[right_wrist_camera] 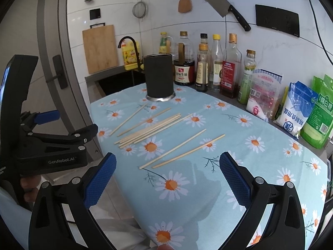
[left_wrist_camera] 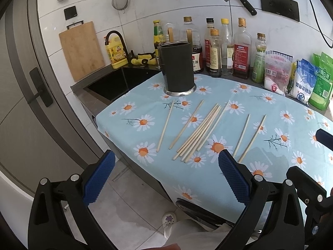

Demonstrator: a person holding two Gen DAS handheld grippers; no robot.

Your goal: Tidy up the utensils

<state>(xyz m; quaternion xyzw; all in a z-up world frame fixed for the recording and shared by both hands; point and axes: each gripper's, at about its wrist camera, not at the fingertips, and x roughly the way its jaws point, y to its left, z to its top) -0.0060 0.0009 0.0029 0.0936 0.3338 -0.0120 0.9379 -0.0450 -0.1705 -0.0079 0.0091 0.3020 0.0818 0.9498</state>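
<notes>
With both blue-padded grippers, left (left_wrist_camera: 166, 166) and right (right_wrist_camera: 167, 166), wide and empty at frame bottom, nothing looks started; next likely means pinching a pale wooden chopstick (right_wrist_camera: 182, 150) mid-frame for the dark cylindrical holder (right_wrist_camera: 159, 77) above.

The left gripper (left_wrist_camera: 166, 177) and right gripper (right_wrist_camera: 167, 177) were black frames with silver rivets, blue knurled pads (right_wrist_camera: 100, 179), and white "GenRobot.AI" lettering (right_wrist_camera: 60, 161).

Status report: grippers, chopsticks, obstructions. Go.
Left gripper open, empty; right gripper open, empty. Chopsticks loose on tablecloth, none in black holder. Nothing blocking.
</notes>
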